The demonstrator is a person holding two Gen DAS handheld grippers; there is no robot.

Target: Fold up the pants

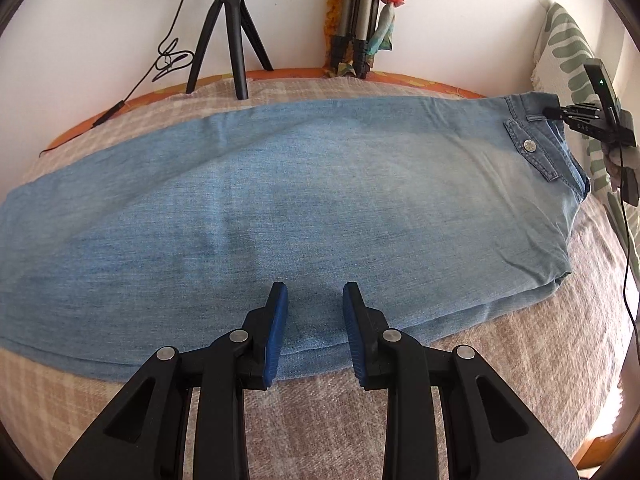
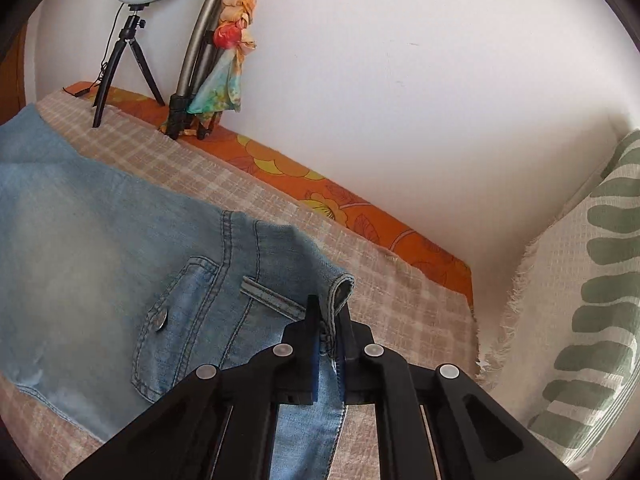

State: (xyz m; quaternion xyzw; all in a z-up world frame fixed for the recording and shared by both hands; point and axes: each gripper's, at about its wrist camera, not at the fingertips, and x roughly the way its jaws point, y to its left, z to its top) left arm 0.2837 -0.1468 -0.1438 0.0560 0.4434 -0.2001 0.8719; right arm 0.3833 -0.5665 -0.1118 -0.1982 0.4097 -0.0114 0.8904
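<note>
Light-blue jeans (image 1: 304,208) spread flat across the middle of the left wrist view, lying on a beige checked blanket (image 1: 500,360), waistband at the right edge. Right gripper (image 2: 326,320) clamped tight on the waistband edge at lower centre of its view, denim pinched between the jaws. Left gripper (image 1: 314,304) low at bottom centre, jaws apart, blue pads (image 1: 276,336) over the near hem, holding nothing. Black tripod (image 1: 230,32) at upper left, patterned pillow (image 2: 592,300) far right.
</note>
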